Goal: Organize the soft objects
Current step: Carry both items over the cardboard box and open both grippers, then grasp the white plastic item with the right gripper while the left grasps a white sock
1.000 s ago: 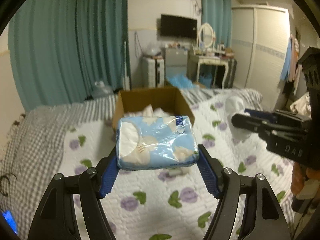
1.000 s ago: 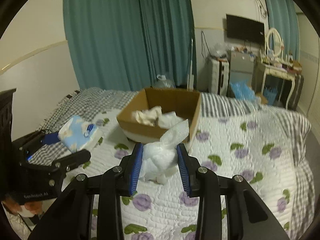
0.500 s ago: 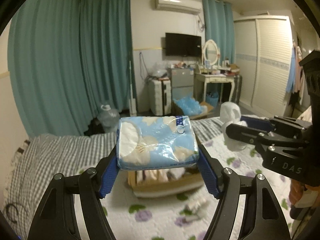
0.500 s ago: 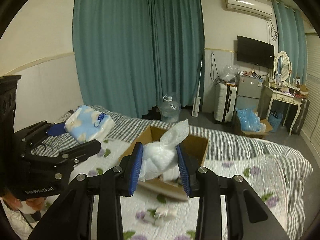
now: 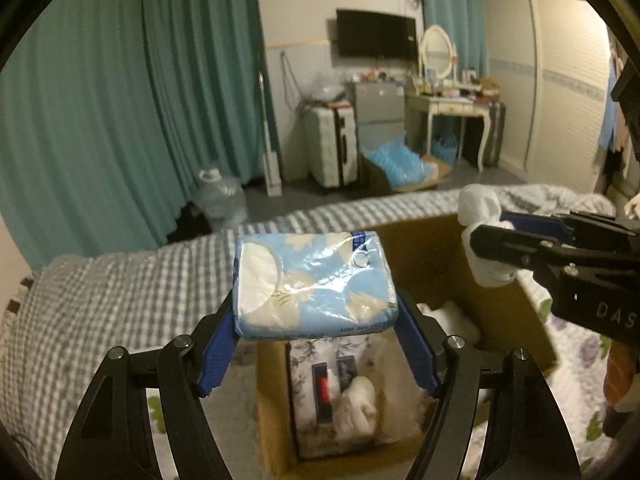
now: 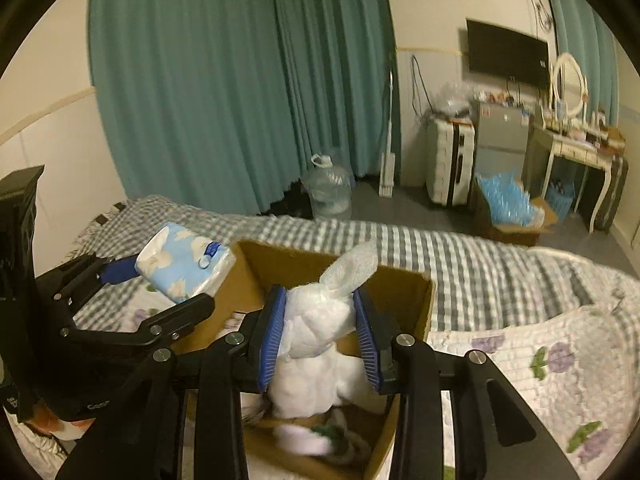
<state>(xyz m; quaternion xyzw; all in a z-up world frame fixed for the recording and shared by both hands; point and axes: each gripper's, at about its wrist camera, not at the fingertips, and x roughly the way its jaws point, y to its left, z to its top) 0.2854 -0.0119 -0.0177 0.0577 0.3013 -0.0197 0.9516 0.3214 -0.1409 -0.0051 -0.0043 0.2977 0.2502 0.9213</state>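
Observation:
My left gripper (image 5: 316,320) is shut on a blue flowered tissue pack (image 5: 312,284) and holds it above the near left part of an open cardboard box (image 5: 516,320) on the bed. My right gripper (image 6: 320,332) is shut on a white plastic-wrapped soft bundle (image 6: 320,320) and holds it over the box (image 6: 416,292). The tissue pack also shows in the right wrist view (image 6: 184,264), and the white bundle in the left wrist view (image 5: 484,232). Inside the box lie a flowered tissue pack (image 5: 332,380) and white soft items (image 5: 360,400).
The box sits on a bed with a grey checked blanket (image 5: 100,300) and a quilt with purple flowers (image 6: 540,360). Beyond the bed are teal curtains (image 5: 120,100), a water jug (image 5: 222,196), a suitcase (image 5: 332,144) and a dressing table (image 5: 456,104).
Both grippers have moved forward and down over the box with their loads. The box now lies directly under them and its contents show.

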